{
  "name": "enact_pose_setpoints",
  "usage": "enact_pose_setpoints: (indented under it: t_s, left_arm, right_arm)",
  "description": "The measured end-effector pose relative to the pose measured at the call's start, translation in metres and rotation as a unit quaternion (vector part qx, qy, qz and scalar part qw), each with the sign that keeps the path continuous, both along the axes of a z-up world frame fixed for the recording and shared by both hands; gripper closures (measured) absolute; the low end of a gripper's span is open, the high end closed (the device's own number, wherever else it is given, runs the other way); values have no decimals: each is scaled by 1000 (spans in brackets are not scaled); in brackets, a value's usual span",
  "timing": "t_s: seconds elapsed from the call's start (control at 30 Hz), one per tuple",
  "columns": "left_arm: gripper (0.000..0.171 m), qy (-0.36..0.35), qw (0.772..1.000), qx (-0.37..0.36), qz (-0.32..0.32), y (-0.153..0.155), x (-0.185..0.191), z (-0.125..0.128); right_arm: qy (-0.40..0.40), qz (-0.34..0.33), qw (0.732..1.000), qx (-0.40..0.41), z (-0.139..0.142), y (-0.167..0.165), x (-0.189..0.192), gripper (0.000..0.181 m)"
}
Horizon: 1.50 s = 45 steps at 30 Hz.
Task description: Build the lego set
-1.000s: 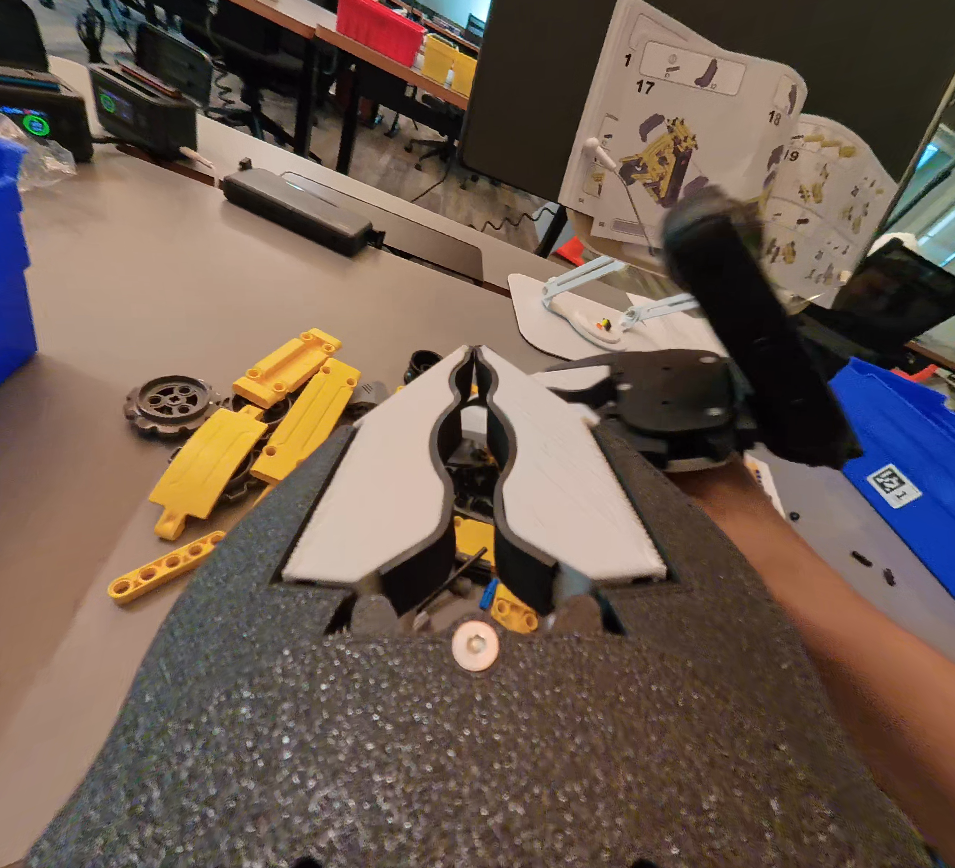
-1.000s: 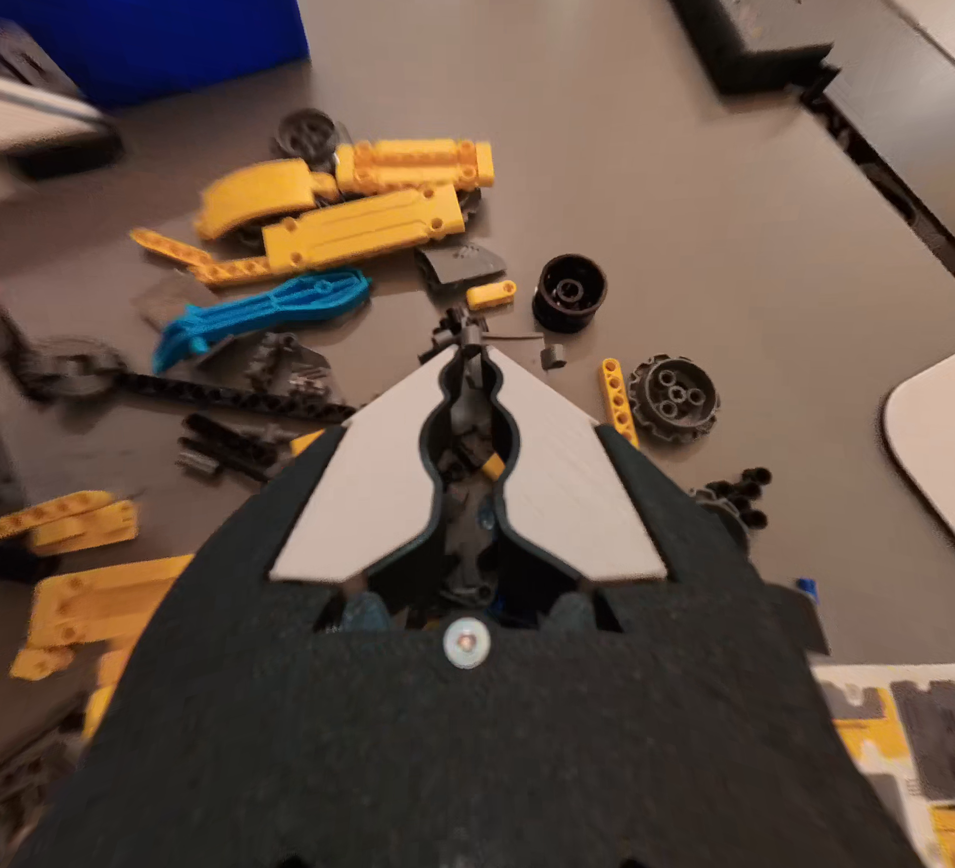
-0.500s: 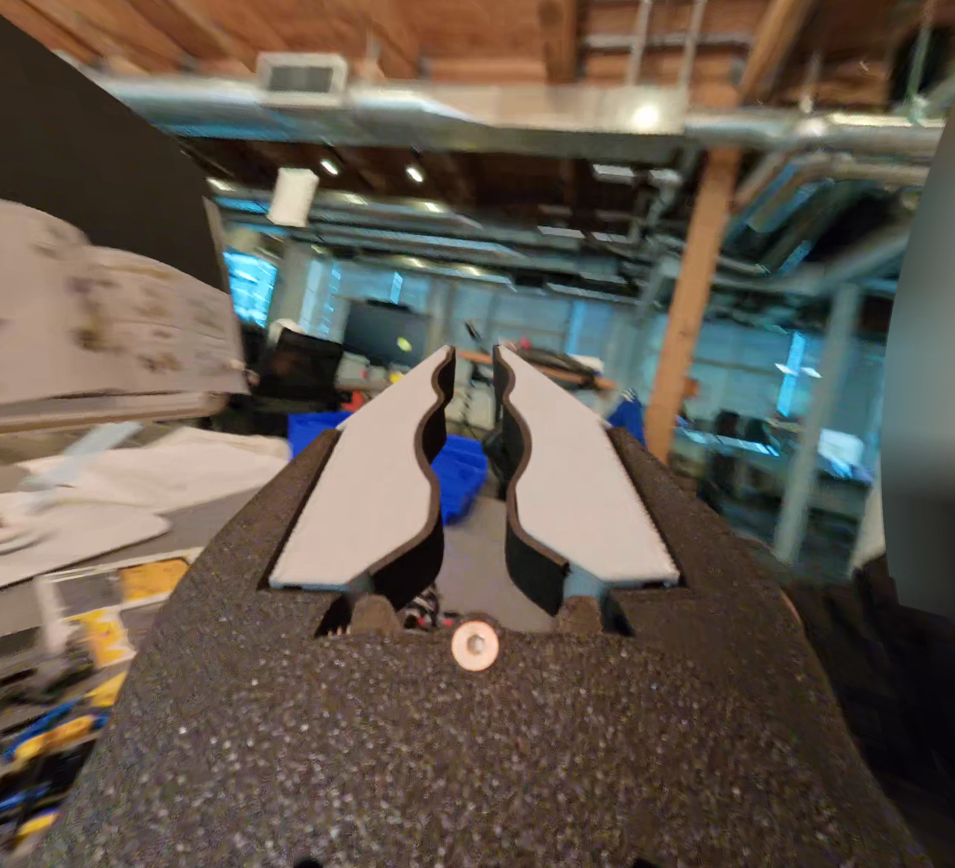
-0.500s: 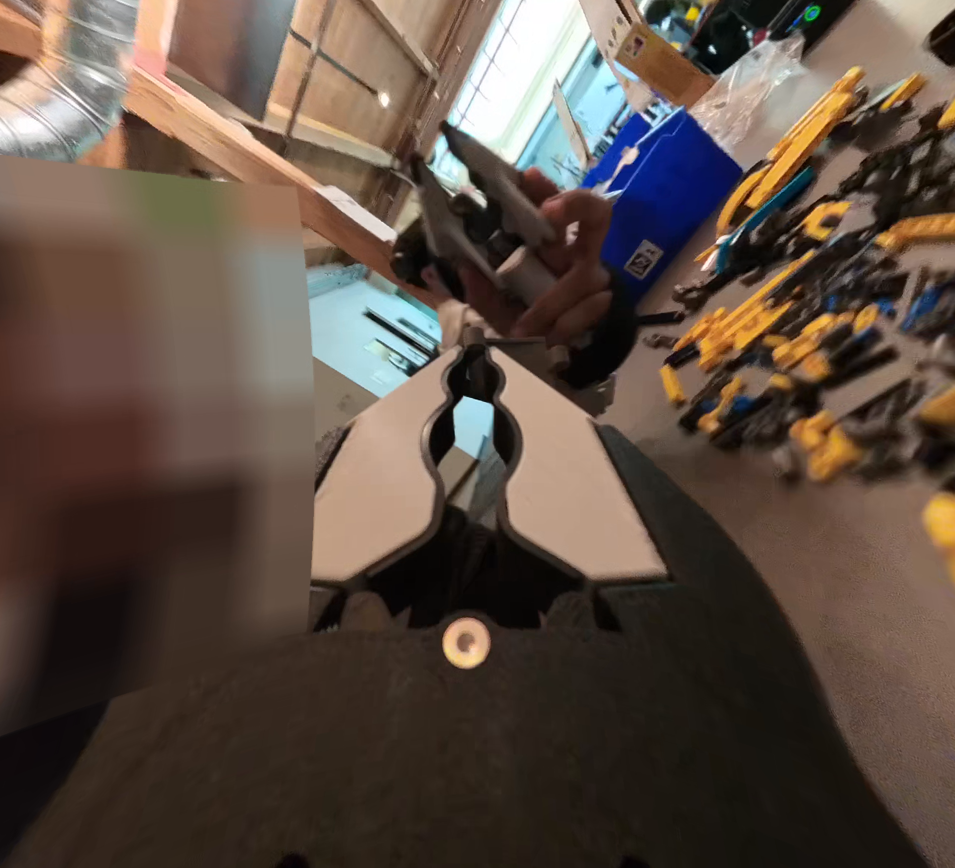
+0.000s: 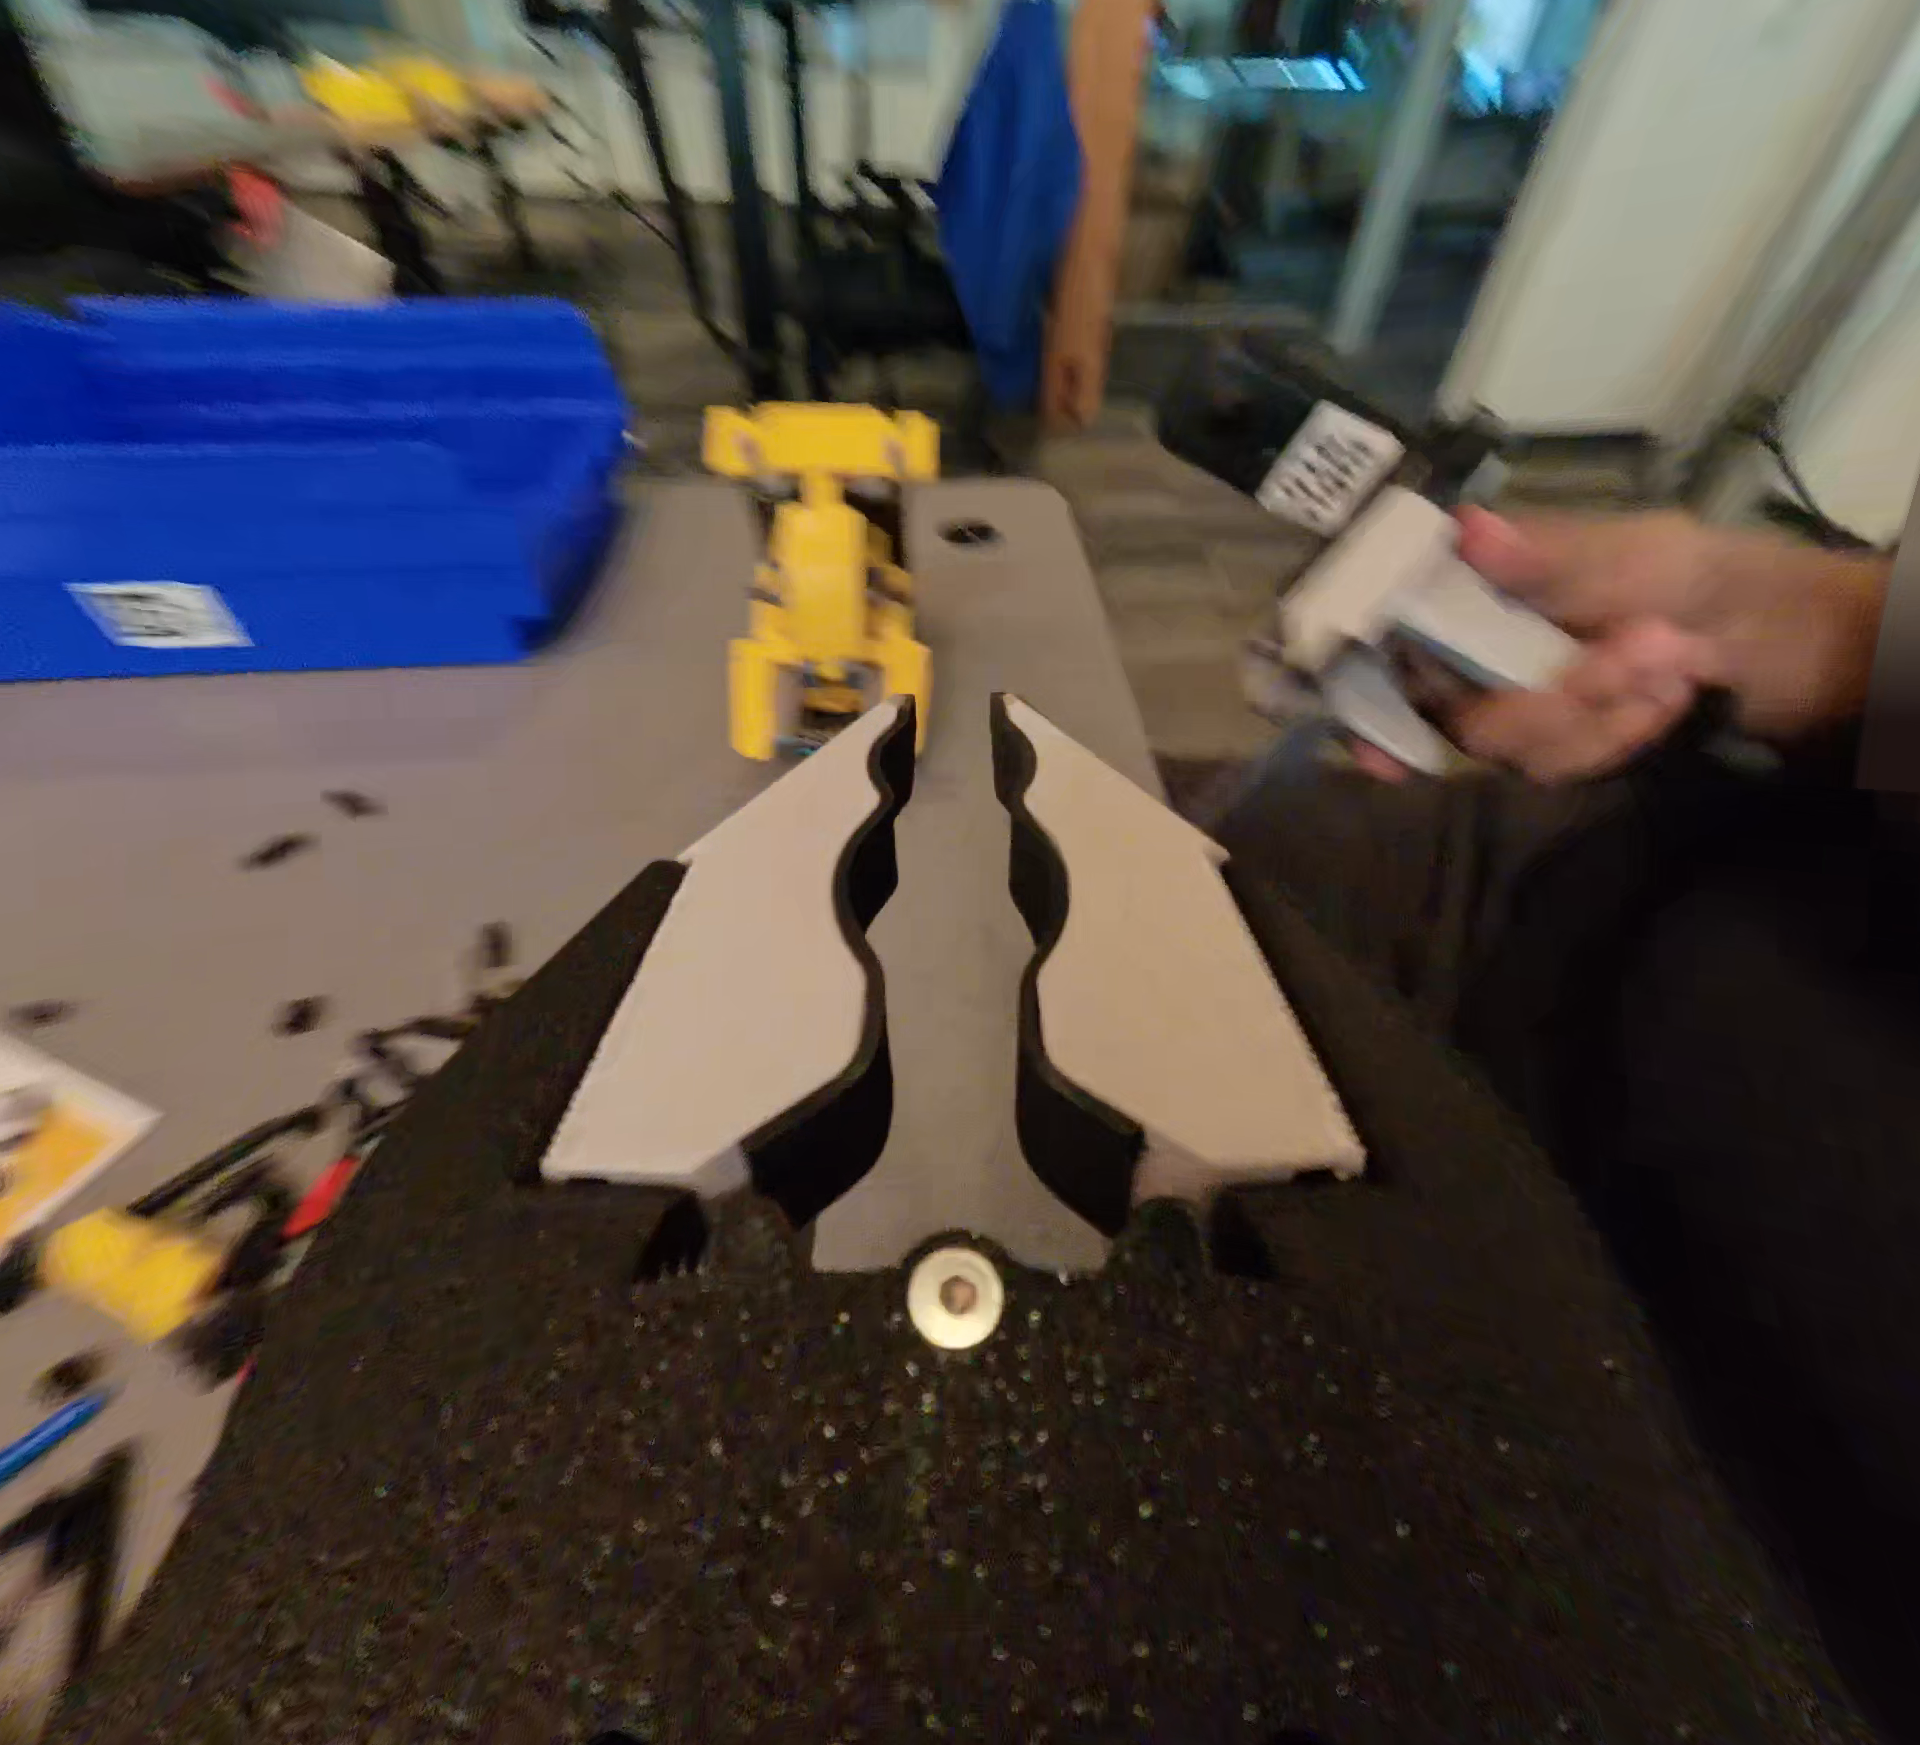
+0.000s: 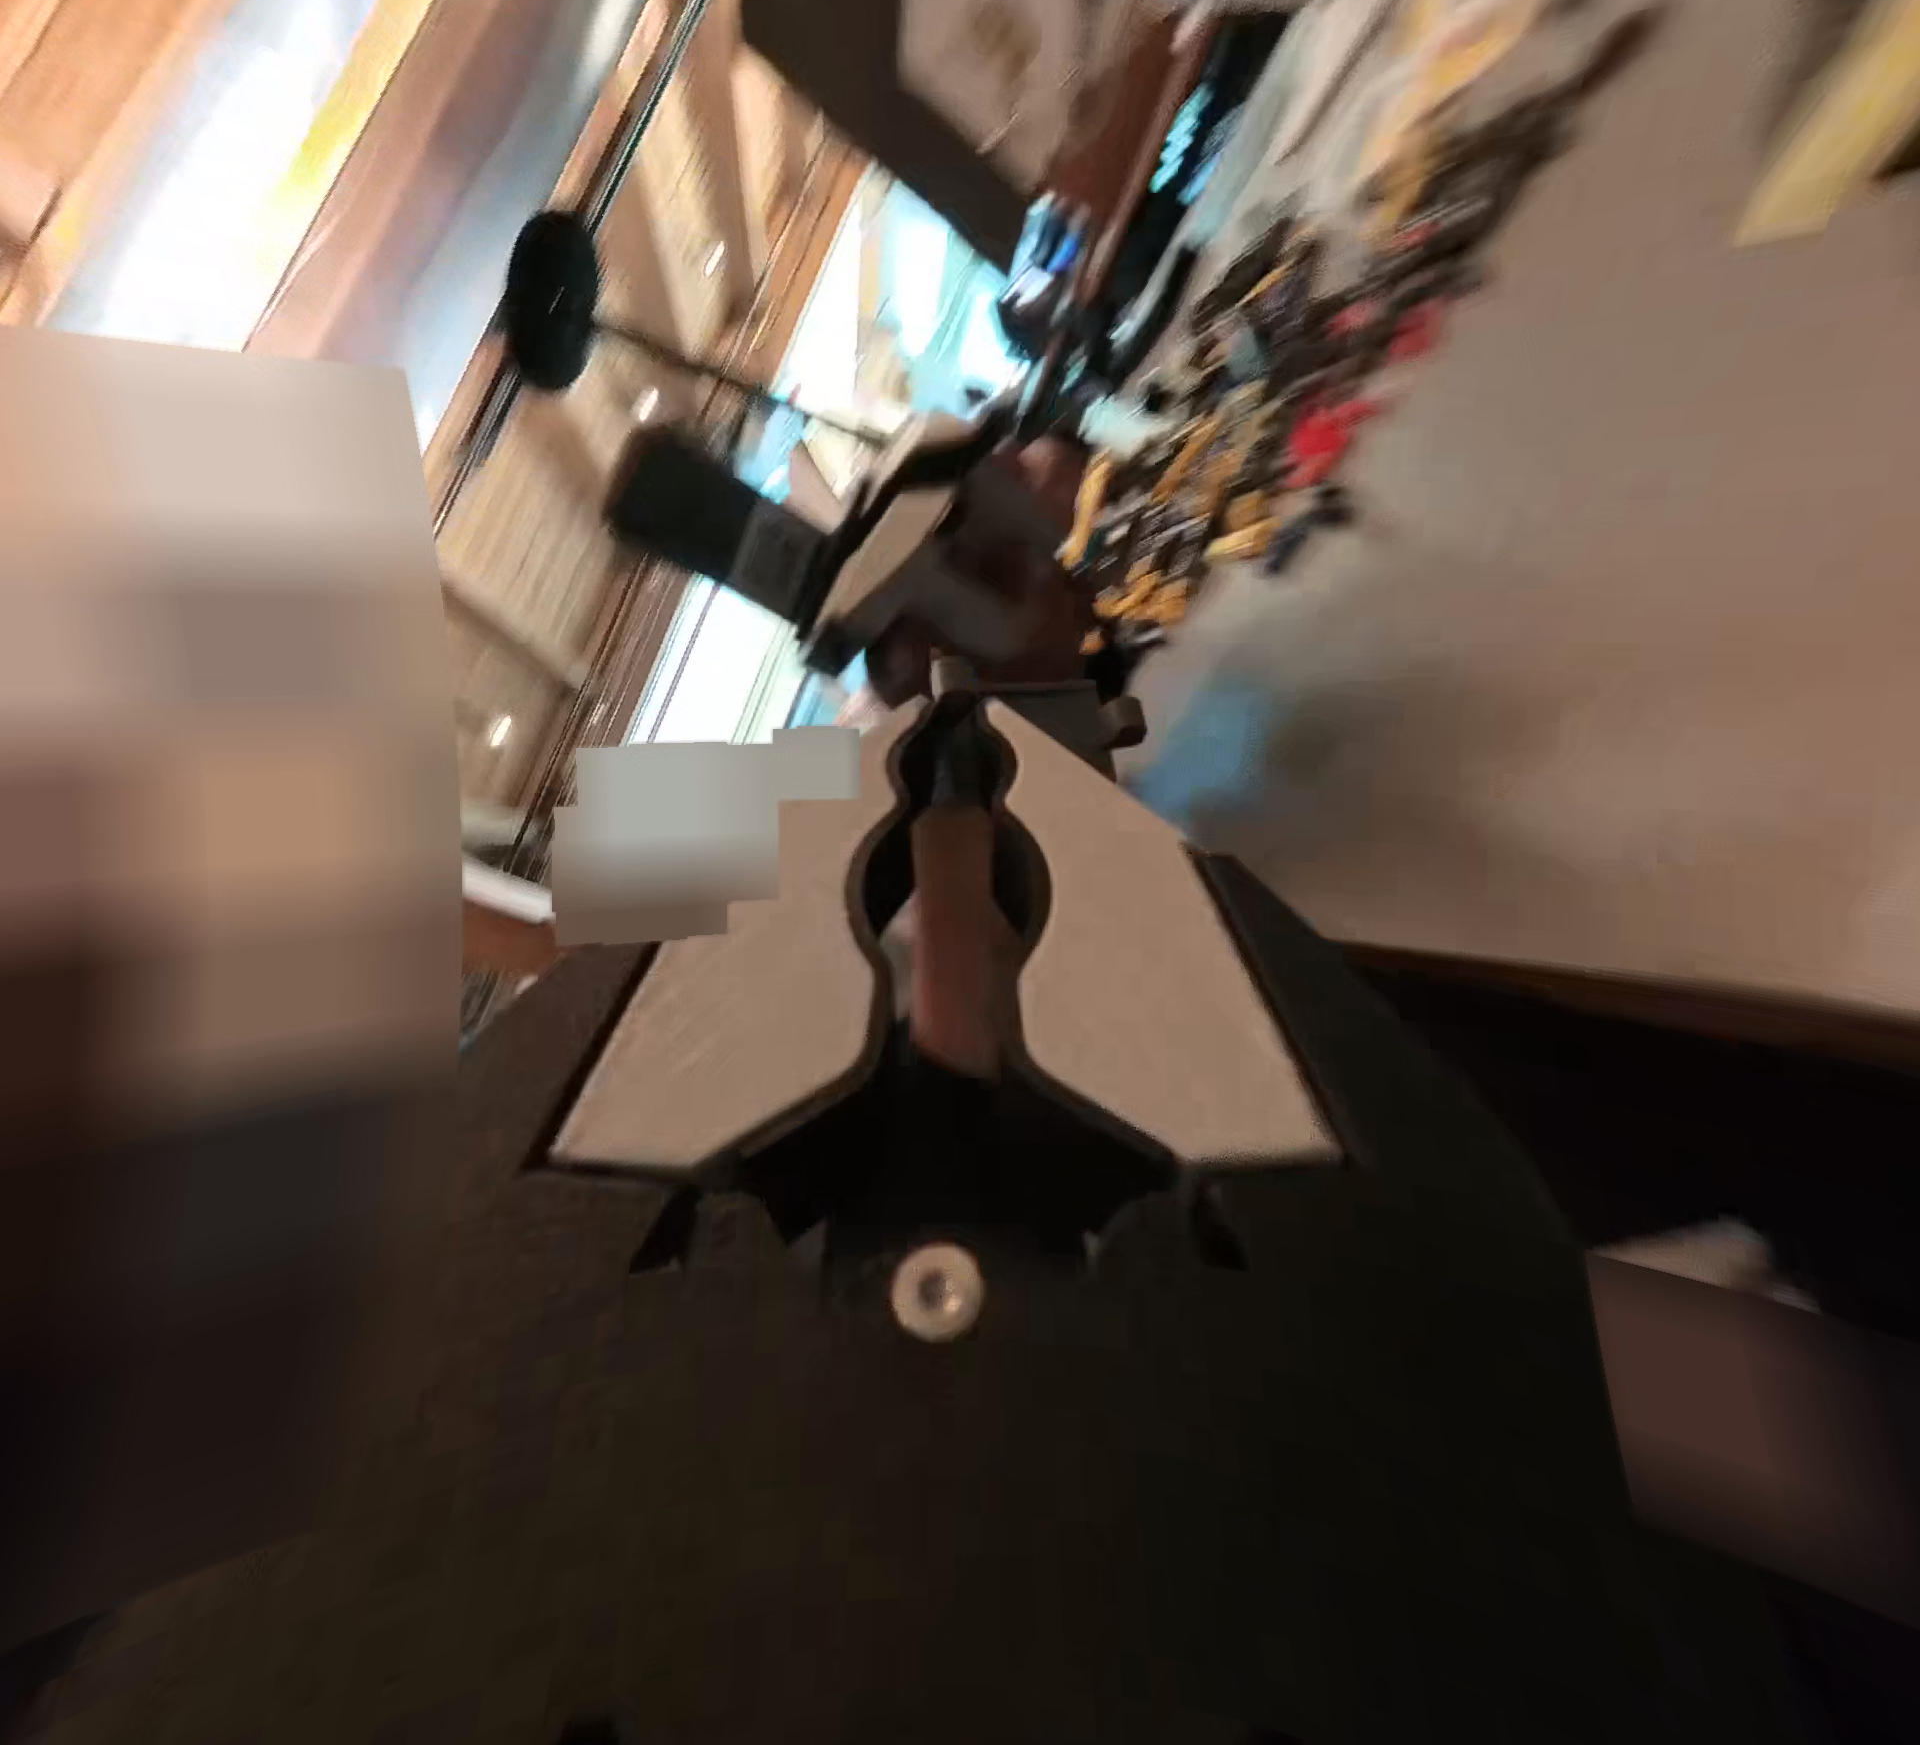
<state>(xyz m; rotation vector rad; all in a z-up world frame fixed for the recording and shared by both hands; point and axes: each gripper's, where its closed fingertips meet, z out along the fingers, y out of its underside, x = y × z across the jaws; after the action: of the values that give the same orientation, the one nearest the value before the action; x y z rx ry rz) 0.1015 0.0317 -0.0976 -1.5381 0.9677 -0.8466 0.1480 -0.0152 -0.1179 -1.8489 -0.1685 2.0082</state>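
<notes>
In the left wrist view my left gripper is open and empty, its jaws a narrow gap apart above the grey table. A yellow brick-built vehicle stands just beyond its tips, near the table's far end. A hand holds the other gripper's grey body off the table's right edge. The right wrist view is tilted and blurred. There my right gripper is shut on a small grey pin that sticks out past its tips. Beyond it a hand holds the left gripper's grey fingers.
A blue bin stands at the table's far left. Small black parts lie scattered on the left, with a booklet corner and a yellow piece nearer. A pile of yellow, black and red parts covers the table in the right view.
The left view has swung from the parts pile, past the ceiling, down to the table end with the yellow vehicle, and its jaws have parted. The right gripper stays tilted up and shut on the pin.
</notes>
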Motion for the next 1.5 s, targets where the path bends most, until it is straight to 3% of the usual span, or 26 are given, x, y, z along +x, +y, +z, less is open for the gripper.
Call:
enact_pose_setpoints:
  t_s: [0.03,0.17,0.27,0.33,0.43,0.63,0.87,1.1,1.2,1.33,1.5]
  left_arm:
    - [158,22,999,-13,-28,-6,14,-12]
    - [158,50,997,-32,-48,-3,55,-37]
    - [158,78,994,-52,-59,-6,79,-52]
    - [158,101,991,-56,-65,-9,91,-60]
    - [158,126,989,-50,-50,-6,95,-67]
    - [158,107,989,-58,-86,-18,93,-63]
    - [158,119,988,-75,-71,-12,92,-69]
    - [158,111,987,-90,-70,-10,91,-69]
    - [158,108,987,-94,-68,-9,90,-69]
    - [158,109,987,-97,-67,-8,91,-70]
    - [158,110,987,-101,-64,-7,90,-70]
  right_arm:
    - [-11,-36,999,-17,-13,12,19,176]
    - [-34,-145,988,-49,-42,50,77,177]
    - [-107,-173,979,-28,-60,66,94,176]
    - [-118,-173,977,-27,-63,72,97,176]
    - [-67,-143,987,-44,-53,68,86,177]
    - [-45,-112,988,-98,-59,57,57,177]
    - [-77,-196,972,-103,-75,83,85,168]
    - [-190,-247,950,-13,-85,97,108,164]
    - [-241,-258,934,47,-82,99,114,153]
    - [-321,-274,897,129,-79,103,128,146]
    - [-351,-276,867,222,-63,102,134,146]
